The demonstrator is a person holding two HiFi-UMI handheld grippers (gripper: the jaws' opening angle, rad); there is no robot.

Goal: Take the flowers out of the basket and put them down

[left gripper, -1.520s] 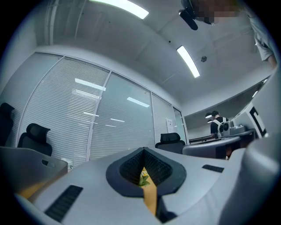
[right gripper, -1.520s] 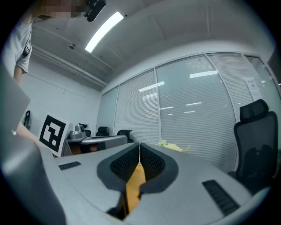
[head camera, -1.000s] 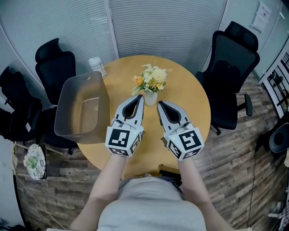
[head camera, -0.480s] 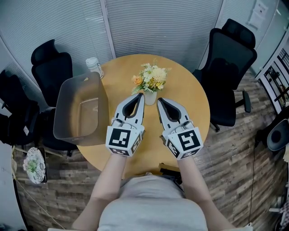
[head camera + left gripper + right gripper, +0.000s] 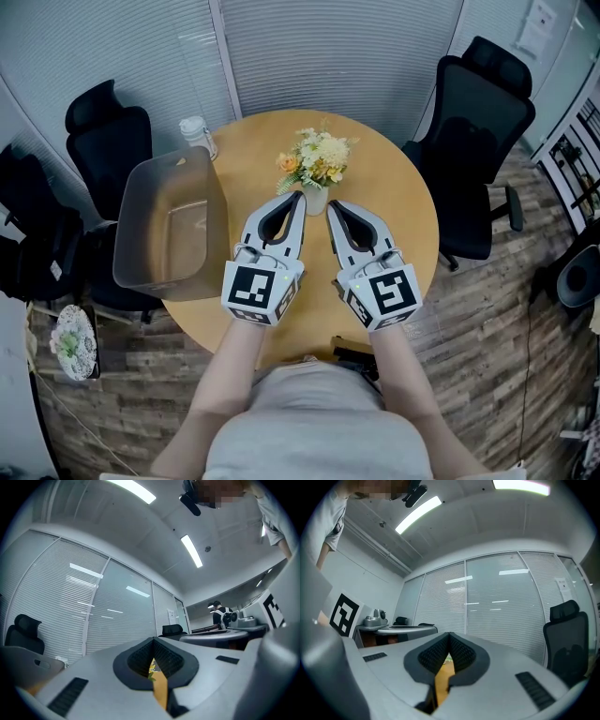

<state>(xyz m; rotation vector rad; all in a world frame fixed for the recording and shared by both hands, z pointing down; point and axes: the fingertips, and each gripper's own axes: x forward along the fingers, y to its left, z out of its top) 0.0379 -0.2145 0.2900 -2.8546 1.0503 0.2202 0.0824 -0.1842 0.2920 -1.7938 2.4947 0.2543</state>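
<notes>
The flowers point(image 5: 316, 161) are seen upright in a small white vase point(image 5: 315, 200) near the middle of the round wooden desk point(image 5: 394, 187), outside the basket point(image 5: 221, 216). The grey basket is set at the desk's left edge, well apart from the vase, and nothing is seen inside it. A capped bottle point(image 5: 197, 134) is placed just behind it.

The left hand-held gripper point(image 5: 300, 195) and the right hand-held gripper point(image 5: 330, 203) are held just in front of the vase, one to each side, tips near it. Whether they touch it cannot be told. Both pairs of jaws are pressed together with nothing pinched, as each gripper's own view confirms.

The task is judged done, or all but done: the flowers are out and set down, and only drawing the grippers away appears to be left.
</notes>
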